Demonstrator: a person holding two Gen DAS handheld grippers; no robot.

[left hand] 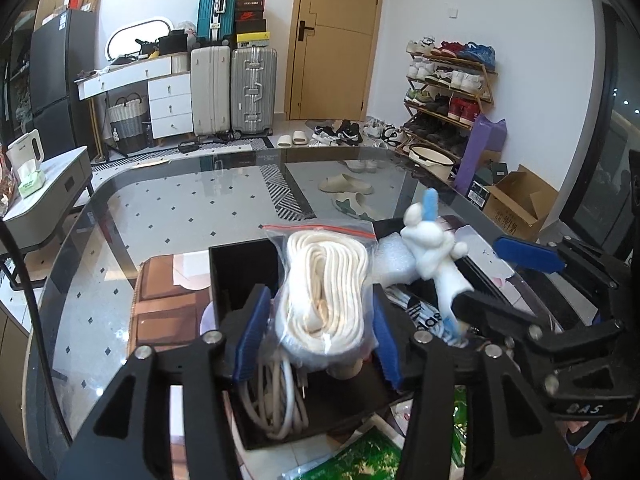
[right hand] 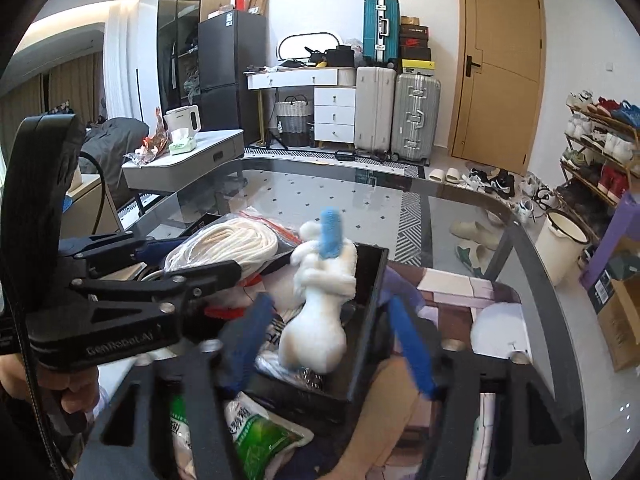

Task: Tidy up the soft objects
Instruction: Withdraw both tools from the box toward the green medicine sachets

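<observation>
**Rope bag and plush toy at the black box on the glass table**

The left gripper [left hand: 318,334] has its blue pads on either side of a clear zip bag of cream rope [left hand: 326,284]. The pads stand just beside the bag, and I cannot tell whether they press it. The bag stands upright in the left part of a black box [left hand: 244,268], above a coil of white cable [left hand: 280,396] lying on the box floor.

The right gripper [right hand: 332,340] stands wide, its jaws apart on both sides of a white plush toy [right hand: 320,312] with a blue ear, without touching it. The toy sits upright in the right part of the same box, against its right wall, with a striped white cloth under it. In the left wrist view the toy [left hand: 430,248] leans beside the rope bag, next to a piece of white foam [left hand: 390,258].

The box rests near the front edge of the glass table [left hand: 160,208]. A green printed packet [right hand: 260,436] lies in front of the box, at the table's front edge.
</observation>
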